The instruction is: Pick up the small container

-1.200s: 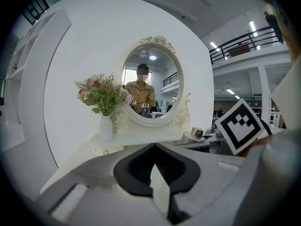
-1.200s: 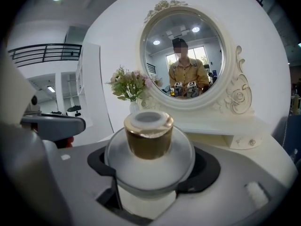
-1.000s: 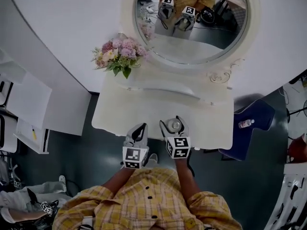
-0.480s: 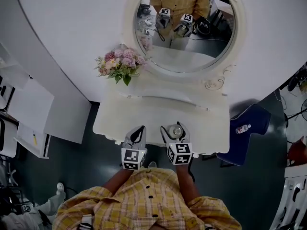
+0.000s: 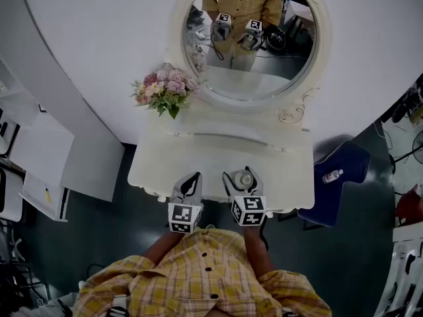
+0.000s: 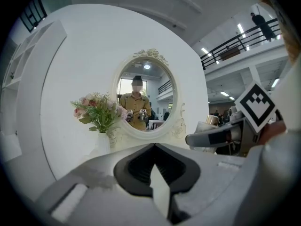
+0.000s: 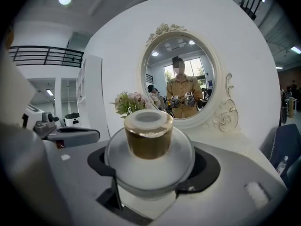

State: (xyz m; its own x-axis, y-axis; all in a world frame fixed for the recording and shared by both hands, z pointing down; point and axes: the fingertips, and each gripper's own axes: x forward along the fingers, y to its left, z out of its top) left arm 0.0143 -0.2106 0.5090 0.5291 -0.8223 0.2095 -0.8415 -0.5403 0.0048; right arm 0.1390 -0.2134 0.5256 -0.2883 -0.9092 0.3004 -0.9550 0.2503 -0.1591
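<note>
At the near edge of the counter, the fingers of my right gripper clasp the small container round its frosted belly, so I'd lift straight, gold cap upright, while my left gripper rests with fingers closed, empty.

The left forearm and right forearm, in yellow plaid sleeves, rise side by side from the 6 o'clock edge of the head view toward its centre. The left gripper sits just below centre toward 7 o'clock, pointing to 12 o'clock, with its marker cube nearest the body. In its own view its jaws are pressed together with nothing between them. The right gripper lies just beside it at its 3 o'clock, parallel, with its jaws clamped round the upright small container.
</note>
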